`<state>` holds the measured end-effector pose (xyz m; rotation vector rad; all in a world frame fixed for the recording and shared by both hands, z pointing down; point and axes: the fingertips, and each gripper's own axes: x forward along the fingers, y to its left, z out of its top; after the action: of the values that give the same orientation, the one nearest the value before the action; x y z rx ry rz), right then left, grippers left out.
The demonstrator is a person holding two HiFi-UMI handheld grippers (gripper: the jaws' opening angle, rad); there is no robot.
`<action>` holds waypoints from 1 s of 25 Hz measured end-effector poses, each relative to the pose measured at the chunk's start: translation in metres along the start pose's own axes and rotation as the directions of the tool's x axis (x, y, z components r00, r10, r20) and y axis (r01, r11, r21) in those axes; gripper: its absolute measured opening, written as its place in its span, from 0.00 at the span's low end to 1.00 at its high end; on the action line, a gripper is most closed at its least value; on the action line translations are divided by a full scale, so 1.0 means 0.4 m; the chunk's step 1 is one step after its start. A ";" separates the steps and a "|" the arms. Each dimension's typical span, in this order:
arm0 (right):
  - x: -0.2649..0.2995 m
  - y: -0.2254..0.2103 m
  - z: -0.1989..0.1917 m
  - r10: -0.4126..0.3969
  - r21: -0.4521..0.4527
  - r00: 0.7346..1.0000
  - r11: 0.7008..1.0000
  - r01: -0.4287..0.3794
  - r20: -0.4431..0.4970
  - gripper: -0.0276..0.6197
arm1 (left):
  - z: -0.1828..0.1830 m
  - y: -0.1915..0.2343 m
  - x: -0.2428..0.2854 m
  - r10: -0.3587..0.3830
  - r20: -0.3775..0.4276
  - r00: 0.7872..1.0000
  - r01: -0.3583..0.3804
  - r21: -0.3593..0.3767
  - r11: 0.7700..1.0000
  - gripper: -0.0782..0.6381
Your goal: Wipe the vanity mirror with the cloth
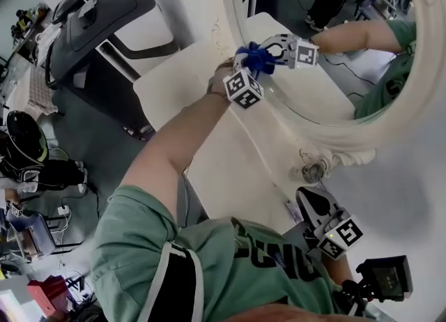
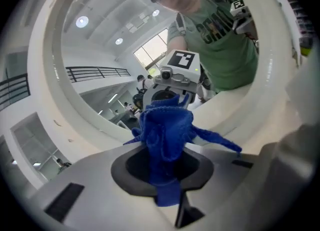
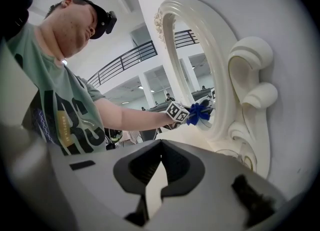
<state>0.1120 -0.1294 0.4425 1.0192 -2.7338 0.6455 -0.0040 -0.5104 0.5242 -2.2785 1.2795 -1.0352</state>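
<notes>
The oval vanity mirror [image 1: 327, 77] in its carved white frame [image 1: 362, 143] leans over the white vanity top [image 1: 223, 167]. My left gripper [image 1: 255, 63] is shut on a bunched blue cloth [image 1: 256, 56], which is pressed against the lower left of the glass. In the left gripper view the cloth [image 2: 165, 130] fills the jaws of that gripper [image 2: 166, 169] and touches the mirror [image 2: 100, 50]; the glass reflects the gripper and me. My right gripper [image 1: 311, 201] hangs low by the frame's base, shut and empty [image 3: 155, 177]. From there the cloth [image 3: 200, 113] shows on the mirror [image 3: 187, 55].
A small round metal fitting [image 1: 313, 172] sits on the vanity top under the frame. Dark exercise machines [image 1: 97, 14] stand on the floor at the upper left. A person in dark clothes [image 1: 28, 153] is at the far left. A black device [image 1: 385, 277] is at the lower right.
</notes>
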 end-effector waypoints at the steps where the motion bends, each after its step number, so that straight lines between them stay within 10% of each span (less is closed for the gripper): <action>1: 0.011 0.009 0.015 0.008 0.015 1.000 1.000 -0.008 0.014 0.06 | -0.004 -0.047 -0.006 -0.043 0.002 0.999 0.043 0.006 0.999 0.22; 12: 0.021 0.027 0.045 0.017 0.009 0.999 1.000 -0.017 0.052 0.06 | 0.018 -0.291 -0.053 -0.326 0.035 0.945 0.328 -0.040 0.944 0.22; 19: -0.040 0.045 0.062 -0.023 -0.056 0.998 0.998 0.027 0.059 0.06 | 0.042 -0.258 -0.091 -0.297 0.069 0.952 0.304 -0.152 0.940 0.22; 25: -0.093 0.092 0.091 -0.024 -0.081 0.995 0.996 0.032 0.101 0.06 | 0.182 0.191 -0.230 0.008 0.192 0.981 0.032 -0.208 0.978 0.22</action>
<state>0.1163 -0.0989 0.3865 1.0970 -2.8000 0.4847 -0.0272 -0.4794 0.3895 -2.4743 1.3506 -0.6899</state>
